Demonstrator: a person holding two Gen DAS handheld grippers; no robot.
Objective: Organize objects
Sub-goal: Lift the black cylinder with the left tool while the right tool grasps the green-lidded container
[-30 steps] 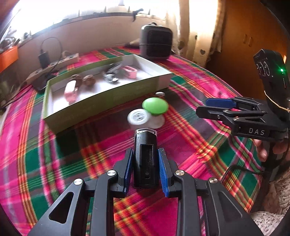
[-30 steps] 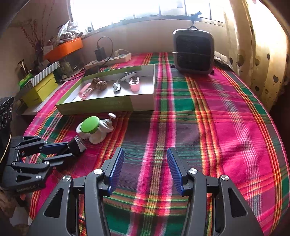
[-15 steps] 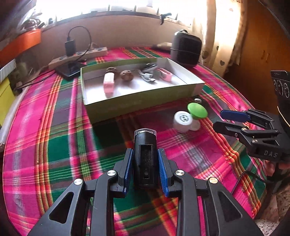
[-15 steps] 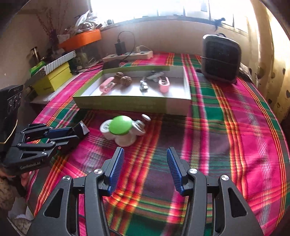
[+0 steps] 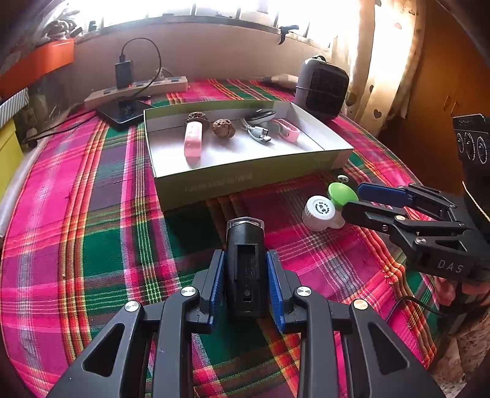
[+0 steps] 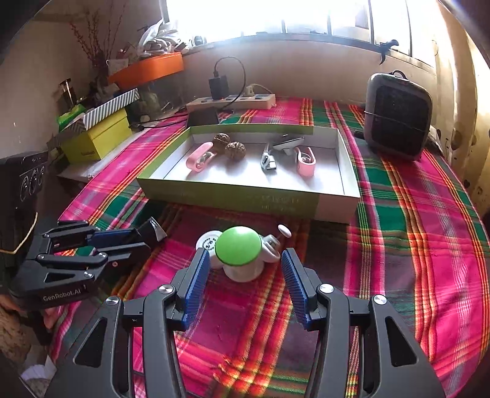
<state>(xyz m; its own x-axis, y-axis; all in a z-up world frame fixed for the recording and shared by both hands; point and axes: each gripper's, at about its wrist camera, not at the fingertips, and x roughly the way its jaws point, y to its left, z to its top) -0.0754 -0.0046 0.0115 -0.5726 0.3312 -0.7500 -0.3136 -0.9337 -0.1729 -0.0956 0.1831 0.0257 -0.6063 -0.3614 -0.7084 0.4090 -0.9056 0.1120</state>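
Couldn't read the print on the white cap (image 5: pixel 320 208) at right of centre in the left wrist view, way too small. Same for the faint lettering on the green box front (image 5: pixel 219 185) mid-frame. Lower end of the black device (image 5: pixel 246 269) buried between the left gripper (image 5: pixel 246 286) pads, bottom centre. Right gripper (image 5: pixel 364 200) body chopped off by the right edge, with only fingertips of the hand (image 5: pixel 465 289) peeking out under it. In the right wrist view, white base (image 6: pixel 243 271) mostly hidden under the green knob (image 6: pixel 238 245); window (image 6: pixel 275 15) up top totally blown out; bottom left just dark, blurry clutter.
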